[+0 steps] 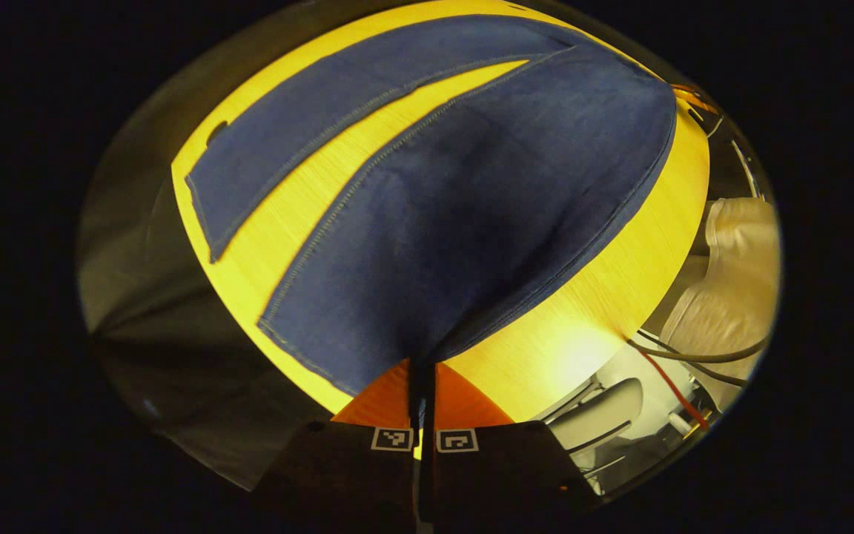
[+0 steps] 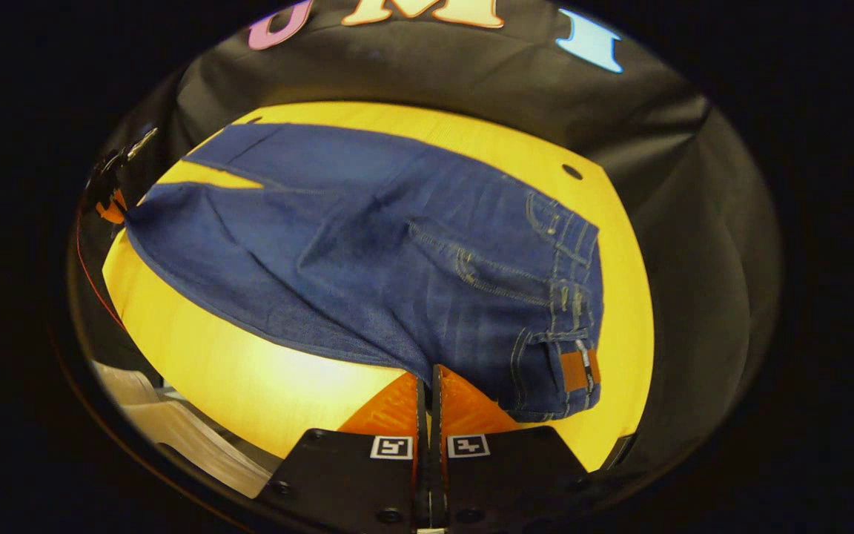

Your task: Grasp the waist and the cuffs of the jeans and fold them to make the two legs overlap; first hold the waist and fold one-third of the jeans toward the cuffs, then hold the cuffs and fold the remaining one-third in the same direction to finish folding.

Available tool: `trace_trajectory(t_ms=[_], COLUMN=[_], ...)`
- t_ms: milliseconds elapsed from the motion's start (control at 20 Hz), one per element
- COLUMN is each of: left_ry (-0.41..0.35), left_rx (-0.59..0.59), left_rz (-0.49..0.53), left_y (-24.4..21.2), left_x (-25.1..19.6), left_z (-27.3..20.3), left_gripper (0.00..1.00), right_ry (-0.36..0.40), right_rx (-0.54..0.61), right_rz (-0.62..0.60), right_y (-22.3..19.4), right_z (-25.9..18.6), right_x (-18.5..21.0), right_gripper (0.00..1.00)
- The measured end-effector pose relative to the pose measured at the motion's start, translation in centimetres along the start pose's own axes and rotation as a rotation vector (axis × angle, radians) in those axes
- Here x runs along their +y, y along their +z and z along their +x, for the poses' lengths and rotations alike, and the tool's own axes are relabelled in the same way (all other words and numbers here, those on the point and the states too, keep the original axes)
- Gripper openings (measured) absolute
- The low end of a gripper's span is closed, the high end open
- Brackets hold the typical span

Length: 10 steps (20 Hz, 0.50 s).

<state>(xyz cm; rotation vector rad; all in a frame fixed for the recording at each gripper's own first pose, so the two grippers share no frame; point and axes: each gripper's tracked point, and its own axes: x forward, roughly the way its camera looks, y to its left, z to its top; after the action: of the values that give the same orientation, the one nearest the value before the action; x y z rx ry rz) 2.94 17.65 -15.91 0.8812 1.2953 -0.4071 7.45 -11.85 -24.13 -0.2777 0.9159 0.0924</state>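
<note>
Pinching jeans [image 1: 471, 215] edges, left gripper [image 1: 422, 371] and right gripper [image 2: 431, 378].

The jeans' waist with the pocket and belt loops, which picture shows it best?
The right gripper view. There the waist of the jeans lies in plain sight, with belt loops, a pocket and a patch, just beyond the right tongs. The left gripper view shows the two legs spread on the yellow table; the waist end is far off and curved away.

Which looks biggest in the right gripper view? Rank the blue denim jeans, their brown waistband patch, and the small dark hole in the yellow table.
1. Blue denim jeans, by far the largest.
2. Brown waistband patch.
3. Small dark hole in the yellow table; it lies farther from the camera, so this gap is uncertain.
</note>
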Motion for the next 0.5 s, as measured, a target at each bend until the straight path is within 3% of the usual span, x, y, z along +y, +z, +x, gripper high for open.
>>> trace_trajectory(t_ms=[200,500], left_ry=[0.076,0.17], left_rx=[-0.002,0.035], left_rz=[0.021,0.042], left_y=[1.2,4.7], left_x=[2.8,8.1], left_z=[-2.6,-4.2], left_gripper=[0.0,0.0], right_ry=[-0.003,0.033], right_rx=[-0.092,-0.133], right_rz=[0.041,0.052], right_y=[6.7,14.8], right_z=[-2.7,-0.4], right_x=[-0.8,-2.8], right_gripper=[0.0,0.0])
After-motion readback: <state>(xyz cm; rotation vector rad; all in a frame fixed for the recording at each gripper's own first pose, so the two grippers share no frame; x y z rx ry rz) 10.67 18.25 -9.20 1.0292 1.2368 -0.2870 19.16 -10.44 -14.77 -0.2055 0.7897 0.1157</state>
